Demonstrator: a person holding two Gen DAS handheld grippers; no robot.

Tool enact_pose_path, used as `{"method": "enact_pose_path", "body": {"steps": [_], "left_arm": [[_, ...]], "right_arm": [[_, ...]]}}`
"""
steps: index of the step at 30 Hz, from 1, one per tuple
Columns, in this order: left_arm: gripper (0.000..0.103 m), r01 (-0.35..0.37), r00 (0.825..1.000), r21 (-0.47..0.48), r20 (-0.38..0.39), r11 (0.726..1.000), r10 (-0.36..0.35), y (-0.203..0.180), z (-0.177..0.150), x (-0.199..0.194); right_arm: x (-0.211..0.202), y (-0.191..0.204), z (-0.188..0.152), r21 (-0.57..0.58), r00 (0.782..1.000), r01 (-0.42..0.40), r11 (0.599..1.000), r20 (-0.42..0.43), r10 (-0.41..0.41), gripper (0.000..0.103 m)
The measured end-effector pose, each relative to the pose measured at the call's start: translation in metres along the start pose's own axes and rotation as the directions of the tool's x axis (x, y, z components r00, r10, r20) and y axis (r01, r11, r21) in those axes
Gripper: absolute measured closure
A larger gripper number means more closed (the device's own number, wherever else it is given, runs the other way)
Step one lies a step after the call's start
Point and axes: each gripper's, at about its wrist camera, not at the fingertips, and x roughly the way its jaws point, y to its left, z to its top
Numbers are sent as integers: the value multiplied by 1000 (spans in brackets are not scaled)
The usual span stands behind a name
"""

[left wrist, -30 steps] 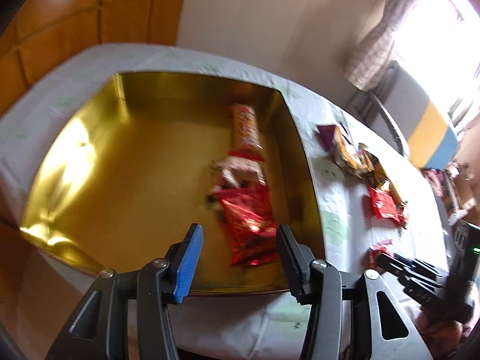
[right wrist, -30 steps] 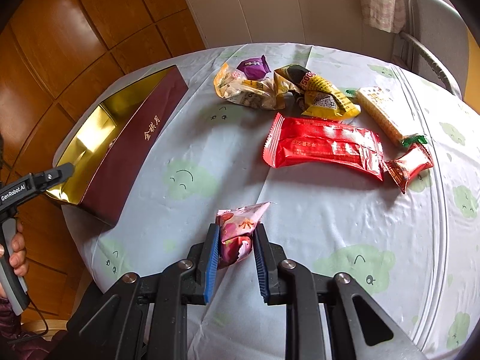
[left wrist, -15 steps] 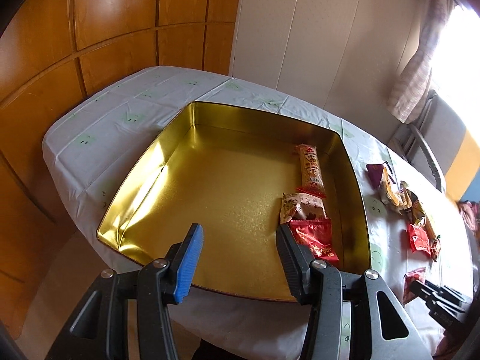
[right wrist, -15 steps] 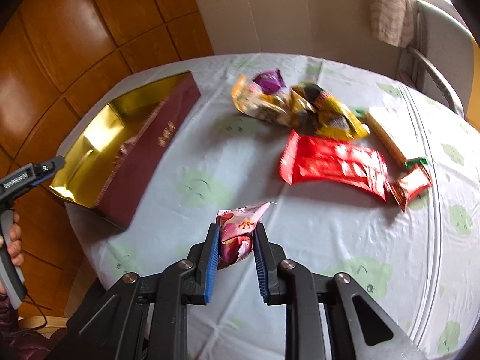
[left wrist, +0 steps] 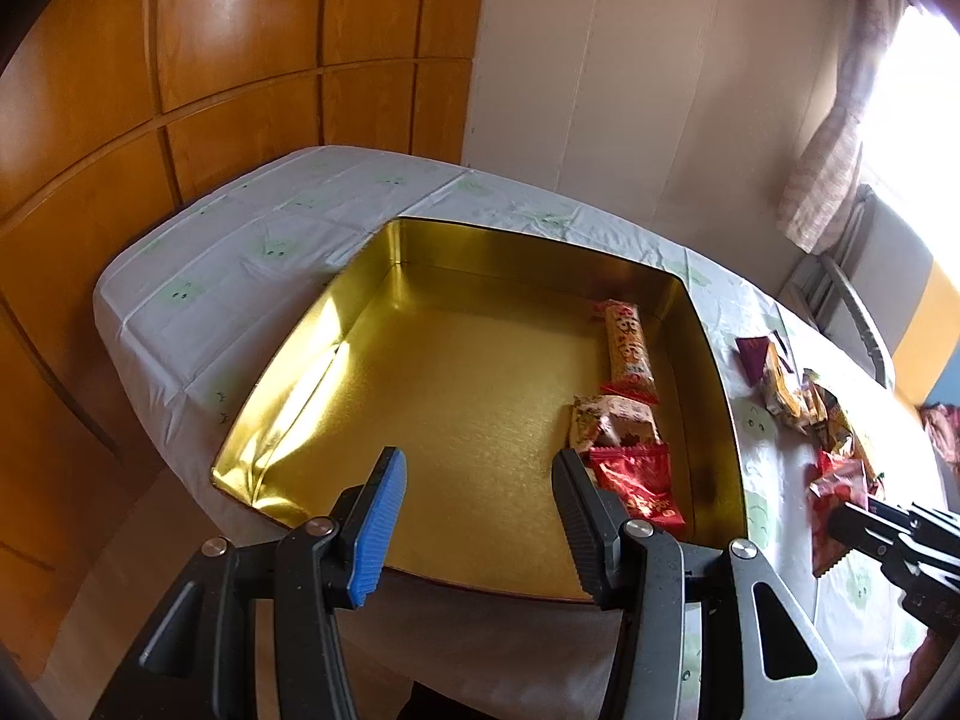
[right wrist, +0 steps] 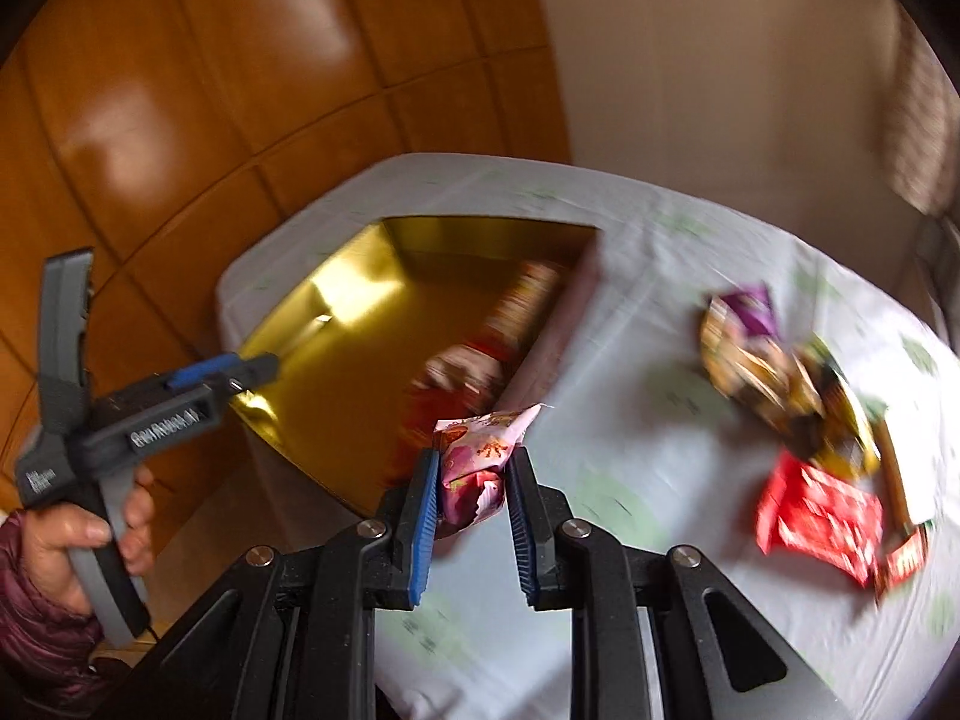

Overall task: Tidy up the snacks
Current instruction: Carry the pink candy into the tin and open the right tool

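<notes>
So the right gripper (right wrist: 471, 507) has its jaws clamped tight on a small pink snack packet (right wrist: 477, 459), held up off the worktop (right wrist: 648, 420) just this side of the gold tin's (left wrist: 480, 420) near corner. The packet stands roughly on end, long axis running up and away from the jaws, with its crimped top tilting off to the right. The right wrist view is pretty blurry, so the print on it is unreadable.

The left gripper (left wrist: 477, 510) is angled down over the near edge of the tin, jaws partly open with nothing between them. A hand (right wrist: 78, 540) in a maroon sleeve wraps its handle.

Inside the tin, along its right wall, three snacks sit in a row: a long orange bar (left wrist: 627, 354) pointing lengthwise toward the far wall, a beige packet (left wrist: 612, 423), then a red packet (left wrist: 639, 483) nearest the camera. More wrappers (right wrist: 780, 402) are piled on the white cloth to the right.
</notes>
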Motion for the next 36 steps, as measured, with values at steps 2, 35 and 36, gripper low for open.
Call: {"method": "enact_pose_path", "body": {"steps": [2,35,36], "left_arm": [[52,-8,1000,-14,3,1000,8,5,1,0],[52,-16,1000,19,-2,1000,16,-2,-13,-6],[52,-16,1000,22,0,1000,16,-3,-14,-7]], "right_arm": [[12,10,11,-34,1000,-24,999,-13,23,81],[30,18,-3,-19,998,56,998,-33,-57,68],[28,18,-4,-18,998,58,998,-32,-59,68]]}}
